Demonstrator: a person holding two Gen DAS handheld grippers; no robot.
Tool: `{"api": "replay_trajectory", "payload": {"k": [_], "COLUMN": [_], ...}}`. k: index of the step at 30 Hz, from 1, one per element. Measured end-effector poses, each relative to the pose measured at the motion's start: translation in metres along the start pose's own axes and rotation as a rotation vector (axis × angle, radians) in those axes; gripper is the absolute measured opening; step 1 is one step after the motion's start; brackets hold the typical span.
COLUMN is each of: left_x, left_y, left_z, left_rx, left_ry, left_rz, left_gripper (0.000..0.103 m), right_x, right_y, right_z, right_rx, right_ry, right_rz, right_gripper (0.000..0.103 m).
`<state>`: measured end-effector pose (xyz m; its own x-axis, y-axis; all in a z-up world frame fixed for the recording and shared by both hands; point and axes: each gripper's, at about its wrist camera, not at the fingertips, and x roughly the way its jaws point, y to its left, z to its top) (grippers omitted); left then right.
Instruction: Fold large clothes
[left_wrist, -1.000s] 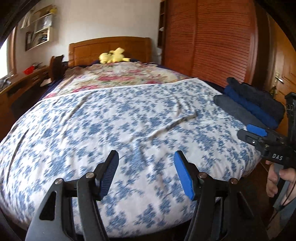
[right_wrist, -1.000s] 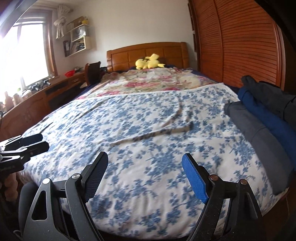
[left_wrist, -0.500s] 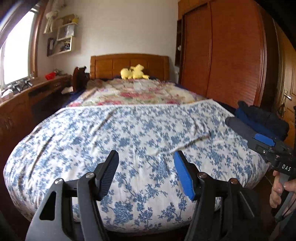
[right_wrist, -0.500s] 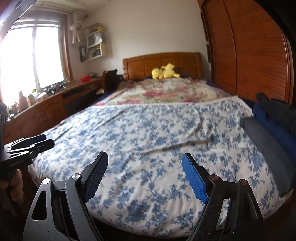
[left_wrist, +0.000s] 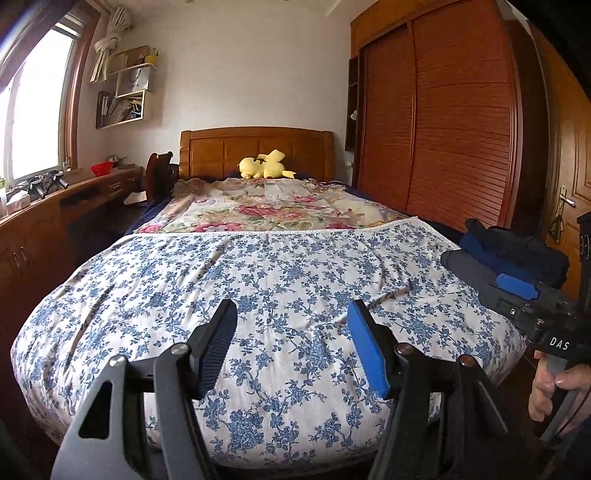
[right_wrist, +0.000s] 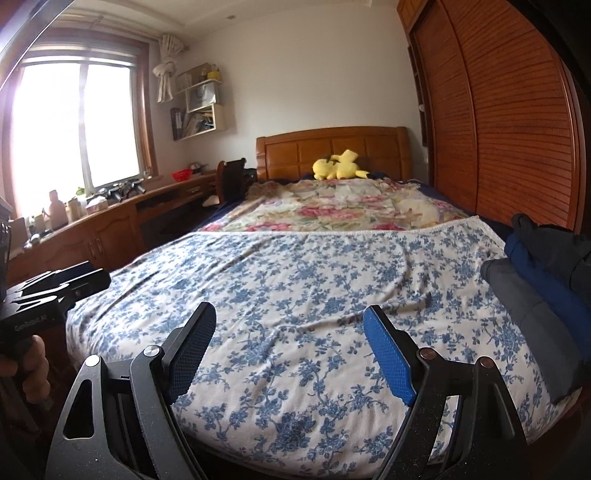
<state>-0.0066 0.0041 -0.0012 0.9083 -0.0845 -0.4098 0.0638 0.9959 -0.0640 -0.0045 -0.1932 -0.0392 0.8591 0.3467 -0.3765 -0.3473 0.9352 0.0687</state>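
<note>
Clothes (right_wrist: 546, 295) lie stacked at the floral-sheeted bed's (left_wrist: 258, 280) right edge; left gripper (left_wrist: 291, 343) and right gripper (right_wrist: 288, 347) spread, empty

Bed (right_wrist: 295, 332) as reference: stacked clothes (right_wrist: 546, 295) on its right edge, plush toy (right_wrist: 338, 166) at its head, wardrobe (right_wrist: 509, 129) right, desk (right_wrist: 110, 225) left.

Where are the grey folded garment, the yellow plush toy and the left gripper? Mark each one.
grey folded garment (right_wrist: 532, 310), right wrist view, on its flat top face.
yellow plush toy (left_wrist: 264, 169), left wrist view, on its body.
left gripper (left_wrist: 291, 345), left wrist view, midway between its open fingertips.
</note>
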Motion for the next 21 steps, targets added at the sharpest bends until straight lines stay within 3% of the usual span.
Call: {"api": "replay_trajectory", "payload": {"k": [21], "left_x": [-0.0004], "left_y": [-0.0005], "left_z": [-0.0035], "left_rx": [-0.006], "left_ry": [0.001], "left_rz": [0.009], "left_gripper": [0.062], "right_x": [0.0009], "right_y": [0.001], "right_z": [-0.0045], "right_rx": [0.002], "right_ry": [0.008], "right_rz": [-0.001], "right_gripper": [0.084]}}
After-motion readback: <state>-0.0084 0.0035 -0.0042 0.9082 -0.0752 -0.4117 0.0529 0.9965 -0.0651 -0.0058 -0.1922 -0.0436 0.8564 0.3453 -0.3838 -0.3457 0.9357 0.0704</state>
